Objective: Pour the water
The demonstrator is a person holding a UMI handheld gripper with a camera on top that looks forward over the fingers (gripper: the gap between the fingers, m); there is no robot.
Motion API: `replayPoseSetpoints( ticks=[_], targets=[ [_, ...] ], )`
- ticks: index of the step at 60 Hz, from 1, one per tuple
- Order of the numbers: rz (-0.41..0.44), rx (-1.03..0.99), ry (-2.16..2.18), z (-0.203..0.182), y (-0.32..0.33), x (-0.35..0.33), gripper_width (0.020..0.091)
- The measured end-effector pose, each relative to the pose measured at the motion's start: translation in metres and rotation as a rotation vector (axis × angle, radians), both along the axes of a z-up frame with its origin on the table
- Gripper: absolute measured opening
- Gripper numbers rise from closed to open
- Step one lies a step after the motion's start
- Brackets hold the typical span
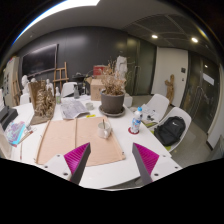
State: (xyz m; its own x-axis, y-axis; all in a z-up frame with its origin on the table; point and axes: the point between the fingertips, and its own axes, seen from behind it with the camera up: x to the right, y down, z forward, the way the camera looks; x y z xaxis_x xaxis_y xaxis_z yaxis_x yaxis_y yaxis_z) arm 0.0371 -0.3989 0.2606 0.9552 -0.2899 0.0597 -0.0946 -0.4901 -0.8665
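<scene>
My gripper [111,160] is open above the near edge of a white table [110,172]. Its two magenta pads [76,156] stand wide apart with nothing between them. A small clear water bottle with a blue label [136,121] stands upright on the table, beyond the right finger. A small pale cup or glass [105,128] stands on a brown mat [80,138], just ahead of the fingers. Both are well clear of the fingers.
A large potted plant with dry stems [112,93] stands mid-table behind the cup. Papers [73,109] and wooden models [42,100] lie at the far left. White chairs [172,122] with a dark bag stand to the right. A dark wall closes the room.
</scene>
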Motion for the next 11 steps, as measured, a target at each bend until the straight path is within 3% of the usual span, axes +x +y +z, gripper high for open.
replayPoseSetpoints(
  ticks=[11],
  targets=[
    [-0.013,-0.027,-0.022,-0.003,-0.016,-0.009,0.0852]
  ],
)
